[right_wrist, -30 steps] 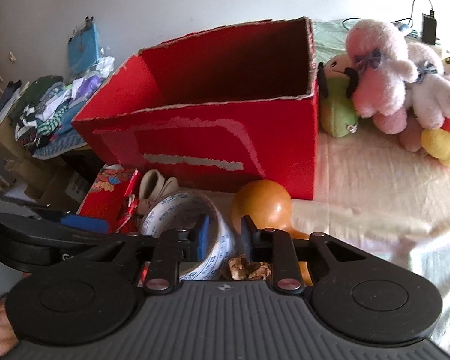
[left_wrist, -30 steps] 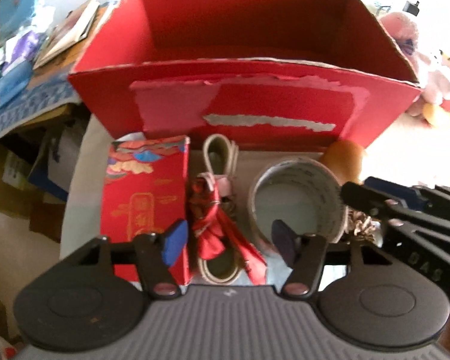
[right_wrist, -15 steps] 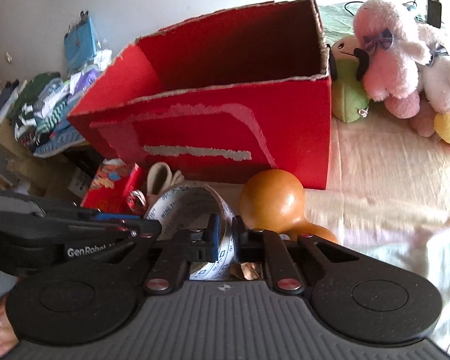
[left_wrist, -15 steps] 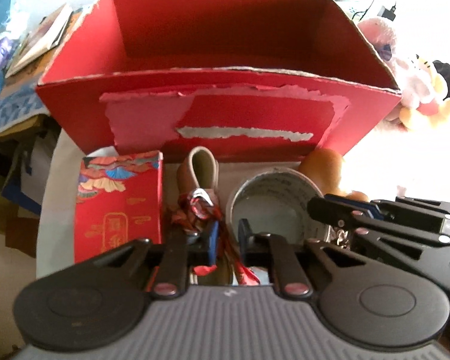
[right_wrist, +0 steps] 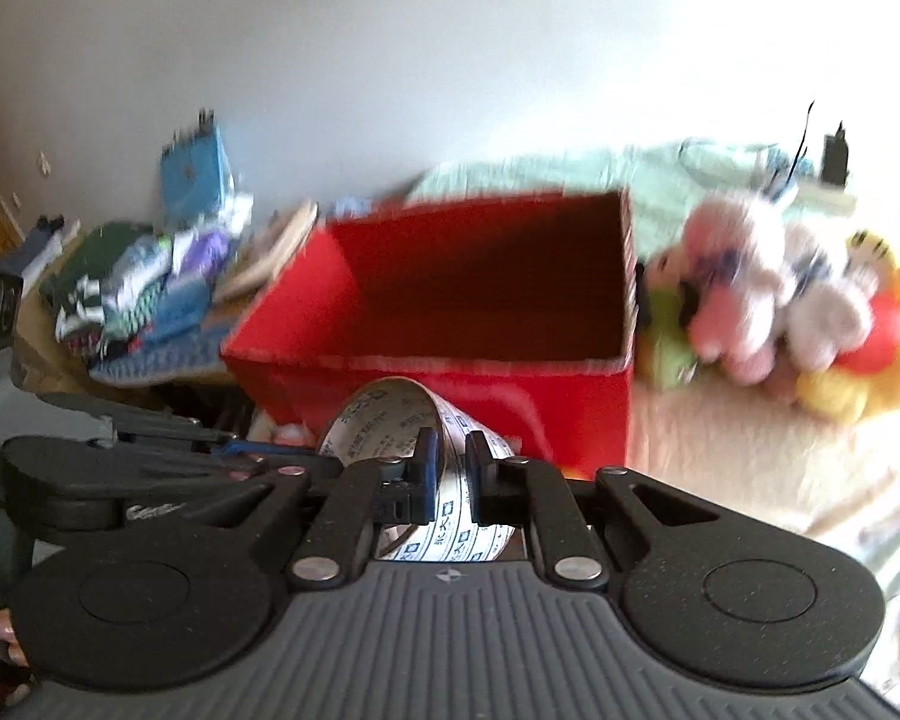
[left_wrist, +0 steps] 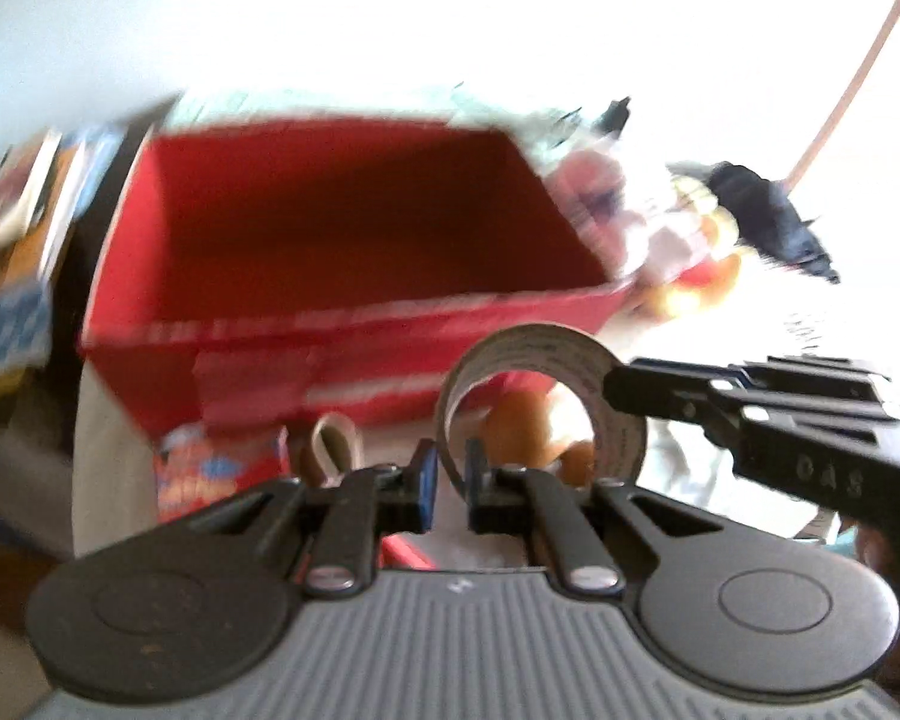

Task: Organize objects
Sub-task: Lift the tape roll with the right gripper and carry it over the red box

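Note:
An open red cardboard box (left_wrist: pixel 342 240) (right_wrist: pixel 450 300) stands on the cream cloth, with nothing visible inside. My right gripper (right_wrist: pixel 450 474) (left_wrist: pixel 618 387) is shut on the wall of a white printed tape roll (right_wrist: pixel 390 414) (left_wrist: pixel 540 348), held up in the air before the box. My left gripper (left_wrist: pixel 447 480) (right_wrist: pixel 234 450) is shut, and a strip of the red ribbon ornament (left_wrist: pixel 408 552) hangs below its fingers. A red patterned packet (left_wrist: pixel 210 468), a beige shoe (left_wrist: pixel 333 444) and an orange gourd (left_wrist: pixel 516 426) lie on the cloth in front of the box.
Several plush toys (right_wrist: pixel 780 312) are heaped right of the box. A pile of clothes and books (right_wrist: pixel 150 294) lies to its left. A charger and cable (right_wrist: pixel 834 150) sit behind the toys. The cloth's left edge (left_wrist: pixel 90 450) drops off to the floor.
Both grippers have risen, and both views are blurred by the motion. The tape roll has come up off the cloth in the right gripper. The left gripper stays shut on the red ornament.

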`<action>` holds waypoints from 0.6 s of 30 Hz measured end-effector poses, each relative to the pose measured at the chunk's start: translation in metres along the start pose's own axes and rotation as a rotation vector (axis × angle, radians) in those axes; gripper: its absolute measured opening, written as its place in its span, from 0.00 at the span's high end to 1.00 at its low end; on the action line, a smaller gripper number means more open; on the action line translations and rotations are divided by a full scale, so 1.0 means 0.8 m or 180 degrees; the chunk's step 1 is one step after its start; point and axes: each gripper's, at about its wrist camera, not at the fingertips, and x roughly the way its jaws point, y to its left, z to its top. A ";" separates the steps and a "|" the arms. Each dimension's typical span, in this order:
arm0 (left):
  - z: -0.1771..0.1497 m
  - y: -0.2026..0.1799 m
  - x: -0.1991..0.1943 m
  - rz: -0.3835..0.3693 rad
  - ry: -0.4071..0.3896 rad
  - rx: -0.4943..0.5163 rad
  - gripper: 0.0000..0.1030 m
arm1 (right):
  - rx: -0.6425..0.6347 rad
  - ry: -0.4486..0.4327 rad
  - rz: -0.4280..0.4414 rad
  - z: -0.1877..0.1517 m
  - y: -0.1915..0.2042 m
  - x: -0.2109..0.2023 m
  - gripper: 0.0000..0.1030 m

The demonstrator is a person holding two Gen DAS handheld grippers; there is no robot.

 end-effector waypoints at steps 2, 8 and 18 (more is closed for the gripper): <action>0.007 -0.002 -0.014 -0.0106 -0.0115 0.0061 0.97 | 0.0071 -0.0123 0.0000 0.007 0.000 -0.013 0.90; 0.056 0.003 -0.037 -0.0270 -0.0525 0.0151 0.98 | -0.0071 -0.0595 -0.0187 0.043 0.011 -0.027 0.90; 0.140 0.060 0.068 -0.0182 -0.0316 -0.0235 0.98 | 0.0077 -0.0226 -0.0311 0.101 -0.026 0.079 0.90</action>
